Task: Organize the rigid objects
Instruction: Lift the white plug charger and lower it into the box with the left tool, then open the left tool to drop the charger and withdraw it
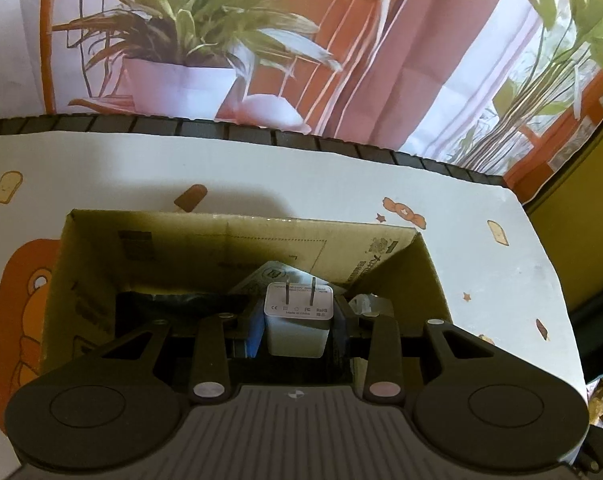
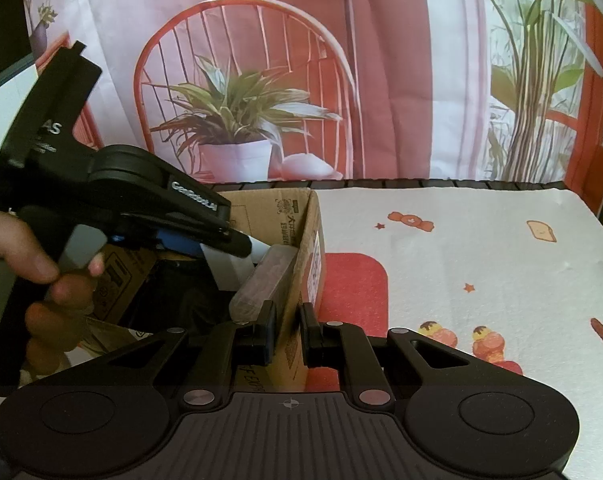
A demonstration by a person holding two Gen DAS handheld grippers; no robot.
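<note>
My left gripper [image 1: 299, 322] is shut on a white plug adapter [image 1: 297, 336], prongs pointing away, held over the open cardboard box [image 1: 237, 236]. The right wrist view shows that left gripper [image 2: 257, 250] reaching into the box with the white adapter [image 2: 227, 268] in its fingers. My right gripper [image 2: 288, 332] is shut on the box's right wall [image 2: 301, 264], one pad inside and one outside. A long dark case with a clear cover [image 2: 261, 284] leans against that wall inside the box. Dark items and a printed packet [image 1: 261, 276] lie on the box floor.
The box stands on a white tablecloth [image 2: 481, 264] printed with cartoon sweets and a red patch [image 2: 353, 284]. A backdrop printed with a potted plant [image 2: 237, 120] hangs behind the table's dark back edge. A person's hand [image 2: 41, 272] grips the left gripper's handle.
</note>
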